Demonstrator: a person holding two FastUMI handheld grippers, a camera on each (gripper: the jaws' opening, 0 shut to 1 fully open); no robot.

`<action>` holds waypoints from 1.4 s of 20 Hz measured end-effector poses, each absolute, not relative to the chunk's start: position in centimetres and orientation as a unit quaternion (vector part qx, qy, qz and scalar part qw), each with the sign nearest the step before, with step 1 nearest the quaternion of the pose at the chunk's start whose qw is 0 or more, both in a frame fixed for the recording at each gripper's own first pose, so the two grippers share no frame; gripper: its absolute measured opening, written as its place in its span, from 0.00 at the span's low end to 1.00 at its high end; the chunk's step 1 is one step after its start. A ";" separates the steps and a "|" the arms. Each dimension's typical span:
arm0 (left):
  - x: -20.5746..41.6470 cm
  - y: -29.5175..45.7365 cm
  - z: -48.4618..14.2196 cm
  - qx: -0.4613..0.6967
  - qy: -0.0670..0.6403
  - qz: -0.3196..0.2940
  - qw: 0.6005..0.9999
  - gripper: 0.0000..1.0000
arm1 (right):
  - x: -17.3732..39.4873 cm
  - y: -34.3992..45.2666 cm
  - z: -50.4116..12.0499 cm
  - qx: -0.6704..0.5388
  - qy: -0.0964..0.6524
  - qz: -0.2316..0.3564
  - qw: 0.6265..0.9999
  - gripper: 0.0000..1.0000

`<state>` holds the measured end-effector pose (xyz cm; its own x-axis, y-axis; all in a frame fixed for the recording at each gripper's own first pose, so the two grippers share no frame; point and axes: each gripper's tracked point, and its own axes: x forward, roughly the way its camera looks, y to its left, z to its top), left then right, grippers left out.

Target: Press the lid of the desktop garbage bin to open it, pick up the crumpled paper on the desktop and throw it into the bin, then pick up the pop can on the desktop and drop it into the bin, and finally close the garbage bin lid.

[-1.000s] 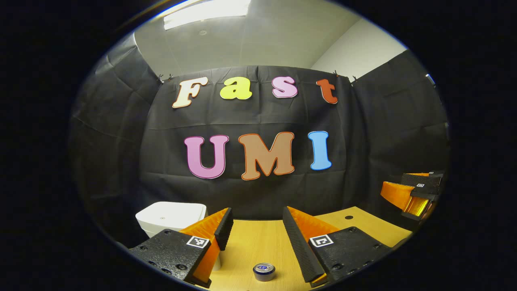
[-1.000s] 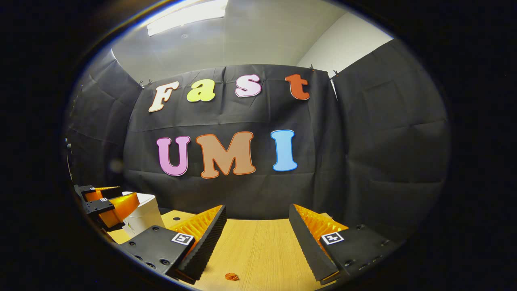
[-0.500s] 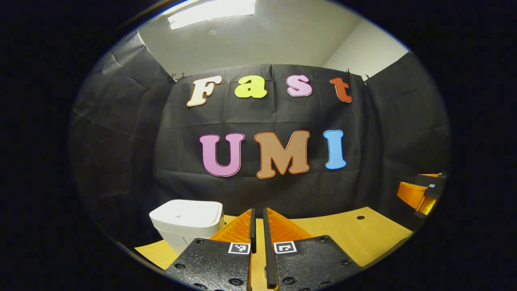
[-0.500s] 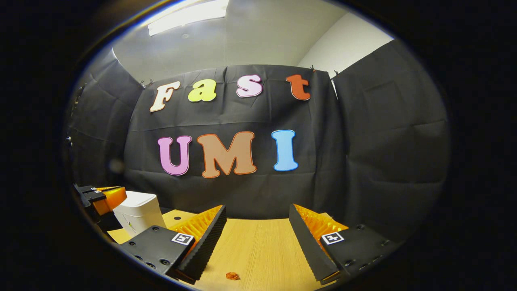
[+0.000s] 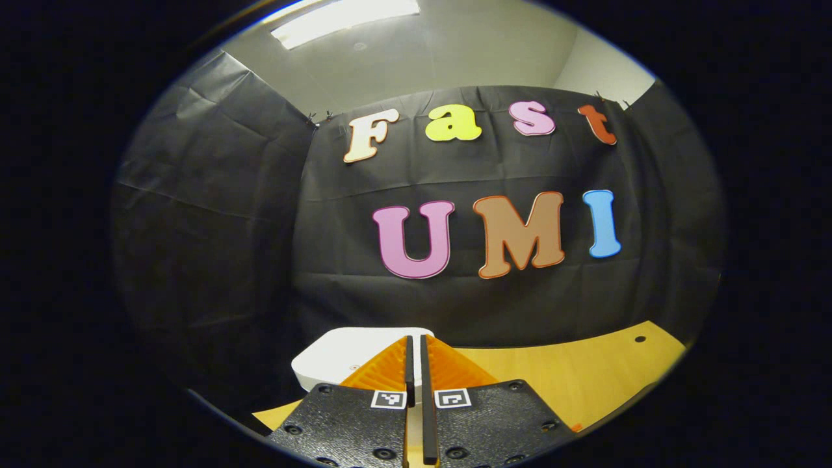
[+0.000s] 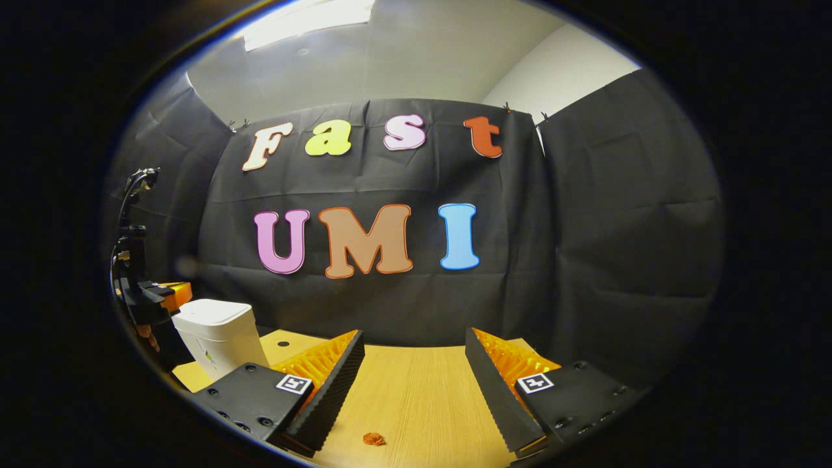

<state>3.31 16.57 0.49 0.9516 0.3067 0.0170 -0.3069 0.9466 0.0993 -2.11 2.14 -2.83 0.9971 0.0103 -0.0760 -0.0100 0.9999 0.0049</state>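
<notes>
Left hand-held gripper [image 5: 414,344]: fingers pressed together with nothing between them, tips pointing at the garbage bin's lid, apparently just above or on it; contact cannot be confirmed.
Right hand-held gripper [image 6: 415,354]: jaws spread wide and empty, hovering over the desk.
Crumpled paper [image 6: 373,439]: a small orange wad on the desk [image 6: 416,396], just ahead of the right gripper and slightly left of its centre line.
Garbage bin [image 6: 214,335]: white, lid [image 5: 338,354] down, standing at the desk's left end near the back.
Progress: judged at step one, the lid press; paper, pop can and closing all remain.
Open room: bare wood lies between the paper and the bin; the desk's left edge lies close beside the bin, and the booth wall [image 6: 390,305] close behind the desk.
</notes>
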 end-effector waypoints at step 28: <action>6.4 23.8 -5.9 0.071 0.029 0.155 0.985 0.11 | -1.0 9.2 -4.4 -0.047 0.067 0.059 0.995 0.99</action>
